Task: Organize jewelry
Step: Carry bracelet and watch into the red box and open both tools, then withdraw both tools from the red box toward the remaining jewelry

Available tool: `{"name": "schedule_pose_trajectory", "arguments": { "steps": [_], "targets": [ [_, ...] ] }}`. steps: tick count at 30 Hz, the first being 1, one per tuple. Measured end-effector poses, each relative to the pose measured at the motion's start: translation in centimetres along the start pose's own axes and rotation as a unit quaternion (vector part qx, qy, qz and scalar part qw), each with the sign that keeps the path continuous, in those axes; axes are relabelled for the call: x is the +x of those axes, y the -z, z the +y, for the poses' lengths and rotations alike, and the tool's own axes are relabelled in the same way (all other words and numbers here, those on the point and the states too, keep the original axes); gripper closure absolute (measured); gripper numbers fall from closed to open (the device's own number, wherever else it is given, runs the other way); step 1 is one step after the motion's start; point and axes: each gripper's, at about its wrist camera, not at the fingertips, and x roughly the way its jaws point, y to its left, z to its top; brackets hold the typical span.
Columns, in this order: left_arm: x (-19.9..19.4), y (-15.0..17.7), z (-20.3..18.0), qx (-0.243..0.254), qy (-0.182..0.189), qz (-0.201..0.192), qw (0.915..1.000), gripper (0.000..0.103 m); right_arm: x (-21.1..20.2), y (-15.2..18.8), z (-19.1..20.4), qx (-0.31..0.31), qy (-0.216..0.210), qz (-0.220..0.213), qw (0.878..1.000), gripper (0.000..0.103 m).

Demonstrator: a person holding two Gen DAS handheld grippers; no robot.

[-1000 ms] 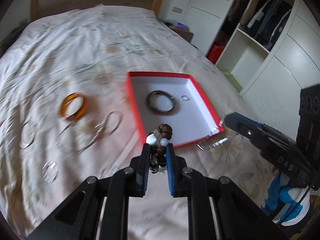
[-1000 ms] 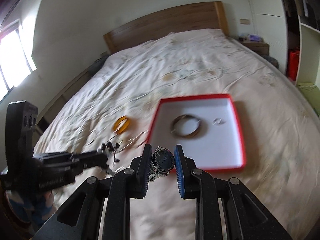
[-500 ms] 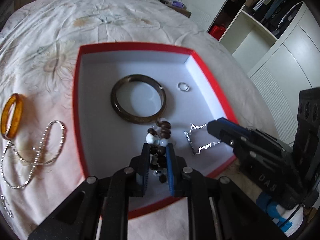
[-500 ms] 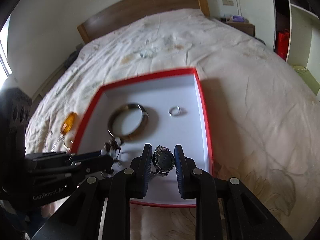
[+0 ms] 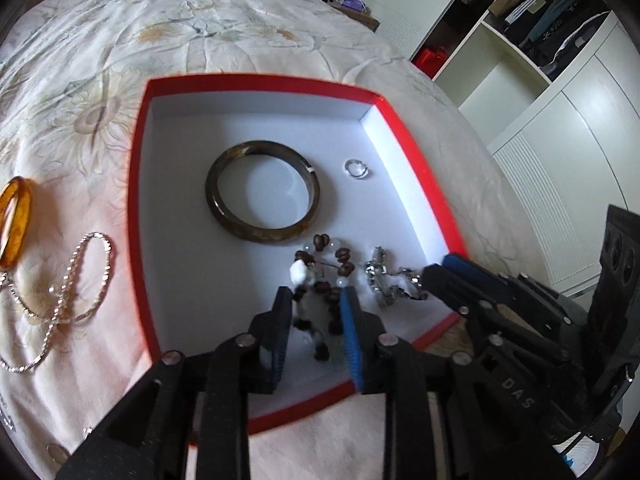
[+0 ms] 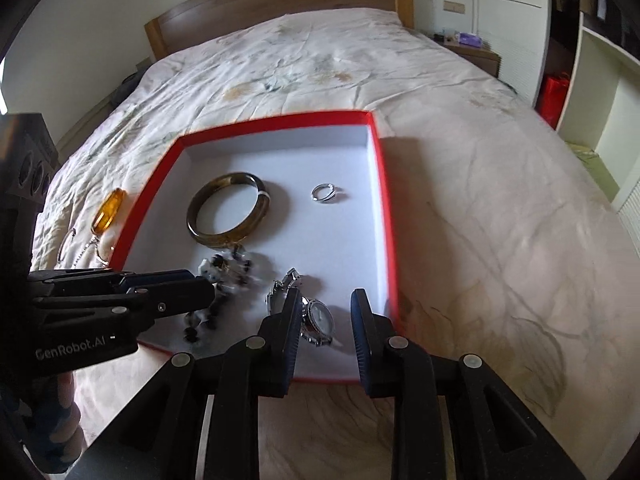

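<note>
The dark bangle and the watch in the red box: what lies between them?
In the right wrist view, only bare white box floor separates the dark bangle from the watch; the bead bracelet lies leftward.

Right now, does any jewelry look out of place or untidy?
Yes. An amber bangle and a silver chain lie on the bedspread, outside the red box. Inside it, the beaded bracelet lies in a loose heap between the open left tongs.
</note>
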Motion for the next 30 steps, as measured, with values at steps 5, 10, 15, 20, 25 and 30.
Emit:
{"name": "schedule_pose_trajectory", "arguments": {
  "steps": [5, 10, 15, 20, 25, 30],
  "targets": [
    [-3.6, 0.3, -0.8, 0.000, 0.003, -0.015, 0.9999, 0.072, -4.4, 0.2, 0.5, 0.007, 0.004, -0.018, 1.000, 0.077],
    [-11.0, 1.3, -1.1, 0.015, -0.016, -0.066, 0.9976, 0.072, -10.2, 0.6, 1.9, 0.011, 0.002, -0.050, 0.999, 0.072],
    [-20.7, 3.3, -0.3, 0.022, -0.059, -0.130, 0.9894, 0.072, -17.0, 1.2, 3.9, 0.009, -0.005, -0.094, 0.995, 0.070],
    [-29.9, 5.9, 0.9, 0.017, -0.102, -0.180, 0.9782, 0.072, -23.2, 2.0, 6.7, -0.005, -0.014, -0.140, 0.990, 0.068],
    [-37.3, 9.6, 1.5, 0.015, -0.122, -0.231, 0.9650, 0.072, -29.1, 3.4, 10.1, -0.025, -0.025, -0.182, 0.983, 0.067],
    [-42.1, 14.0, 1.4, 0.018, -0.133, -0.263, 0.9555, 0.072, -33.6, 5.2, 13.1, -0.040, -0.035, -0.216, 0.975, 0.066]
  ]
}}
